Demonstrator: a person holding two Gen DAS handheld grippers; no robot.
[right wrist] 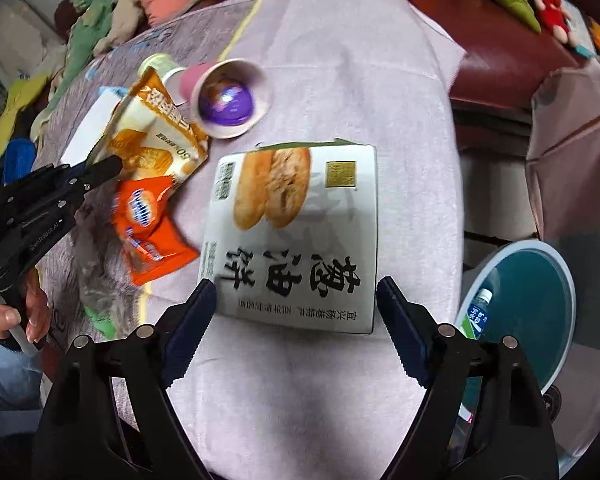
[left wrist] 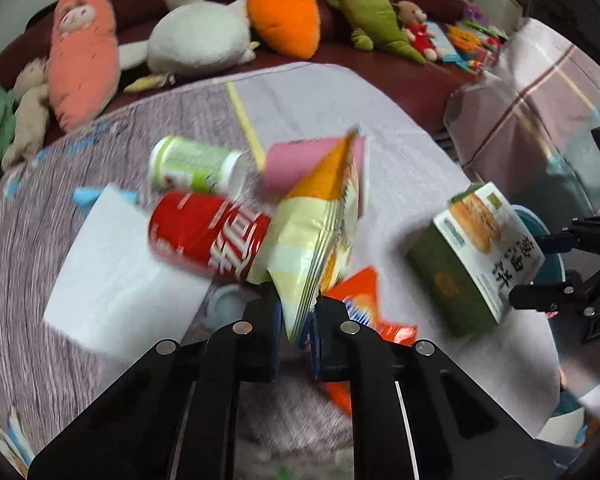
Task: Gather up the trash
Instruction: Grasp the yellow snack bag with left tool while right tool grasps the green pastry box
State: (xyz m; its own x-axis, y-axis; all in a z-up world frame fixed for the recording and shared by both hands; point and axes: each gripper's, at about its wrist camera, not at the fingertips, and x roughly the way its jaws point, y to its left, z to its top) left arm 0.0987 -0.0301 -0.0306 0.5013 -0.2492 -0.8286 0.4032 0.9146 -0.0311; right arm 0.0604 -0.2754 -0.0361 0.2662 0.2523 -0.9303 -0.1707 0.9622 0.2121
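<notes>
While the left gripper [left wrist: 296,316] pinches the snack bag [left wrist: 316,232] and the right gripper [right wrist: 296,312] gapes around the box [right wrist: 296,236], one bottle [right wrist: 476,314] sits in the bin [right wrist: 556,268]; most trash remains

I see glossy foil snack bag [left wrist: 316,236], shiny metal can [left wrist: 208,236], matt cardboard box [right wrist: 296,232] (cloth table cover [right wrist: 360,92] looks soft)

The left black plastic two-finger tool [left wrist: 296,316] has linked arms with round silver rivets and dark blue pads; the right black tool [right wrist: 296,320] carries serrated blue pads [right wrist: 188,332]; a blue denim sleeve [right wrist: 0,368] covers the forearm.
</notes>
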